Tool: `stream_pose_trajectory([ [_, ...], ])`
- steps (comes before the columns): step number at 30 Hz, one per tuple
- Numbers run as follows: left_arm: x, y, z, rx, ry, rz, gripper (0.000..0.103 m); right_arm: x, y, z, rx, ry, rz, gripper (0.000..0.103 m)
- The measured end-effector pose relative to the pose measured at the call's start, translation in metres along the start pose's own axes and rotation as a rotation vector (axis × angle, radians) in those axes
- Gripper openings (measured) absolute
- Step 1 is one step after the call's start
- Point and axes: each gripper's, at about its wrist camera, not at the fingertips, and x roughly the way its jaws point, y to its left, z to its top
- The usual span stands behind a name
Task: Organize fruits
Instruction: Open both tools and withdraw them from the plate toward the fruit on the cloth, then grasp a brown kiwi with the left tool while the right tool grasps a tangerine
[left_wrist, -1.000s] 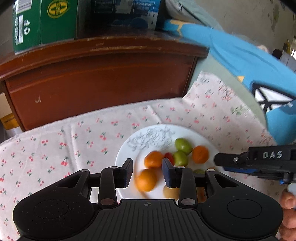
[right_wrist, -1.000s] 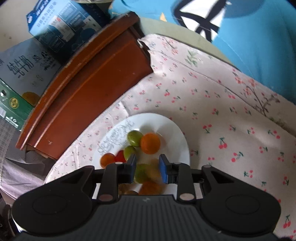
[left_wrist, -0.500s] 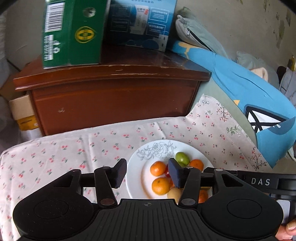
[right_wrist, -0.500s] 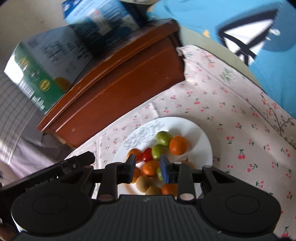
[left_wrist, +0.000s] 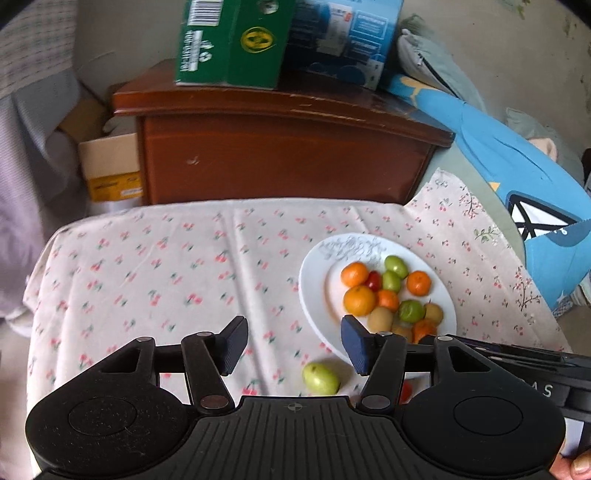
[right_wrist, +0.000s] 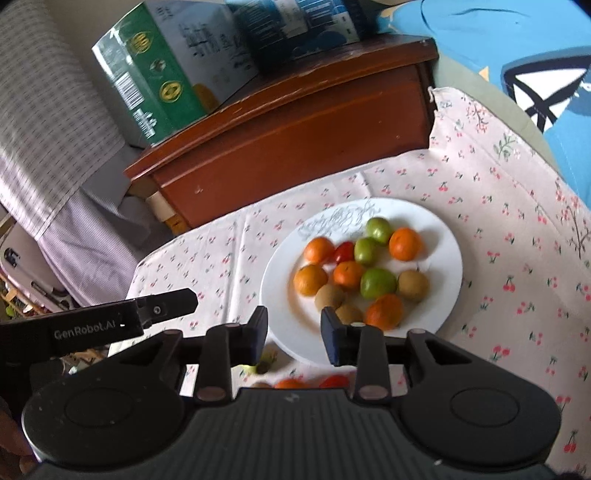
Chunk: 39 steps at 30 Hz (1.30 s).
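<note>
Both grippers tilt down over the table. Left gripper (left_wrist: 293, 345) hangs with jaws opening, gripping nothing, a green fruit (left_wrist: 320, 378) on the cloth (left_wrist: 147, 266) below the gap. Right gripper (right_wrist: 293, 334) is opening too, empty, at the near rim of the white plate (right_wrist: 439, 232), where round oranges (right_wrist: 405, 243), green fruits and brown kiwis sit heaped. Wide bare cloth lies left of the plate; a wooden cabinet (left_wrist: 280, 155) stands beyond the far edge.

Soft daylight, dim corners — fisheye bending at edges, slight motion blur, faint shadows.
</note>
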Motion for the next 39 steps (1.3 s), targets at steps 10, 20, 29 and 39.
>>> stream_pose_trajectory([
  [10, -0.017, 0.013, -0.036, -0.048, 0.036, 0.083, 0.056, -0.001, 0.017, -0.047, -0.115, 0.028, -0.034, 0.033],
  [20, -0.018, 0.018, -0.045, -0.081, 0.054, 0.088, 0.056, 0.019, 0.027, -0.064, -0.239, 0.042, -0.061, 0.033],
  [29, -0.013, 0.021, -0.047, -0.089, 0.068, 0.096, 0.056, 0.030, 0.031, -0.067, -0.297, 0.029, -0.093, 0.033],
  [39, -0.007, 0.019, -0.050, -0.075, 0.076, 0.097, 0.056, 0.034, 0.028, -0.068, -0.292, 0.051, -0.099, 0.032],
])
